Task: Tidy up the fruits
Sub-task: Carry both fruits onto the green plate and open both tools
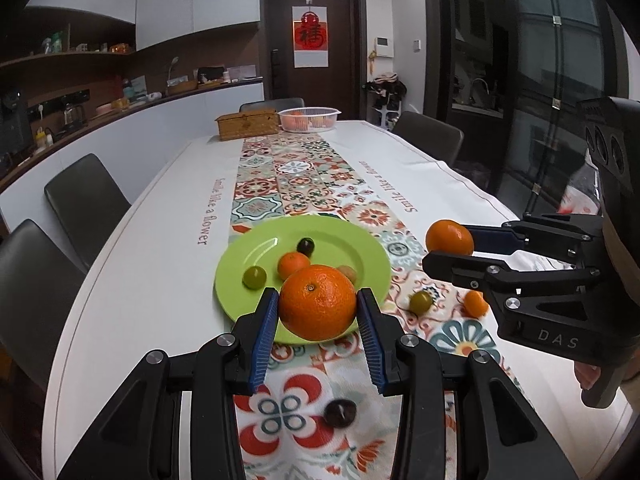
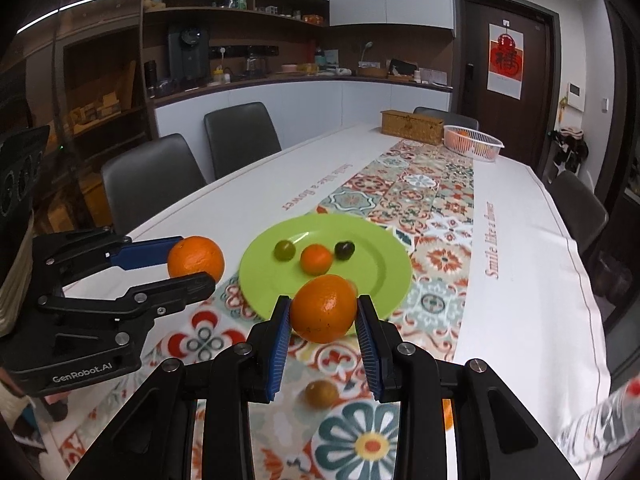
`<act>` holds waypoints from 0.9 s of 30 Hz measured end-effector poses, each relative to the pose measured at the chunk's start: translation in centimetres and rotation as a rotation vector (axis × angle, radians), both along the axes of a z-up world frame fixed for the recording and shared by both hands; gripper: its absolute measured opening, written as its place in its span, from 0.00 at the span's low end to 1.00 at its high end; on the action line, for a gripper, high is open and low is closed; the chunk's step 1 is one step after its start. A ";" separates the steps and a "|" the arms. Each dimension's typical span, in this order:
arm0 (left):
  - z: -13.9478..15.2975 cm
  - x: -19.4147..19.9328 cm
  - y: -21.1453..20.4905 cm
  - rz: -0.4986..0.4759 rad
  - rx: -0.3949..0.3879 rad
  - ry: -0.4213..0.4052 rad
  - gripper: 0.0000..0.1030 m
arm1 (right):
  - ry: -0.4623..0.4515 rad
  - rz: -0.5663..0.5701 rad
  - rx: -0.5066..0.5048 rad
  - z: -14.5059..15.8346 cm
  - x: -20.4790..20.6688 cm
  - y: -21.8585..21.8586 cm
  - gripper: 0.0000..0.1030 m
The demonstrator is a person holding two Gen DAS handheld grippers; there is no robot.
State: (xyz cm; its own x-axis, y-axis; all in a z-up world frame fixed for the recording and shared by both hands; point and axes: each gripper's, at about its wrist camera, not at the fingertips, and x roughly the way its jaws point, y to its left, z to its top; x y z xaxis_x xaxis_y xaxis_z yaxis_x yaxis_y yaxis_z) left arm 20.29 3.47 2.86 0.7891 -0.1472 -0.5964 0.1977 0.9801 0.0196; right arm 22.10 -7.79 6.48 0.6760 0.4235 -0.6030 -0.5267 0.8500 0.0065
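Left wrist view: the left tool (image 1: 317, 307) is clamped on a large orange (image 1: 317, 302), its blue pads pressing the fruit from both sides, and it holds the fruit above the near edge of a green plate (image 1: 360, 252). On the plate lie a green grape (image 1: 254, 277), a small mandarin (image 1: 293, 265), a dark grape (image 1: 305, 247) and a pale fruit partly hidden behind the orange. The plate rests on a patterned runner (image 1: 304, 184) on the white-clothed bench (image 1: 168, 240). On the runner to the right of the plate lie a second green grape (image 1: 421, 302) and a small orange fruit (image 1: 476, 304); a dark round fruit (image 1: 340, 413) lies close under the tool. At the right, the right tool (image 1: 450, 245) grips a smaller orange (image 1: 449, 237) clear of the cloth. At the far end of the bench stand a wicker box (image 1: 247, 124) and a white basket (image 1: 309, 119) with fruit inside. Right wrist view: the right tool (image 2: 323, 314) is closed on its orange (image 2: 323, 307) in front of the plate (image 2: 380, 276), where the green grape (image 2: 284, 250), the mandarin (image 2: 316, 259) and the dark grape (image 2: 344, 250) sit in a row. At the left, the left tool (image 2: 192, 266) holds the large orange (image 2: 196, 259) beside the plate's rim. A brownish fruit (image 2: 321, 393) lies on the runner (image 2: 420, 200) below the fingers.
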 end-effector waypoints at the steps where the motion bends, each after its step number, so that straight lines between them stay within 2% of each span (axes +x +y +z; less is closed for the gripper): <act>1: 0.0 0.4 0.1 0.003 -0.001 0.001 0.38 | 0.001 -0.002 -0.002 0.1 0.5 0.1 0.32; 13: -1.3 5.0 1.5 0.037 -0.012 0.068 0.38 | 0.038 -0.007 -0.035 -0.6 6.1 1.7 0.32; 27: -5.9 10.1 2.8 0.072 -0.010 0.199 0.38 | 0.190 -0.025 -0.080 -5.3 12.8 4.0 0.32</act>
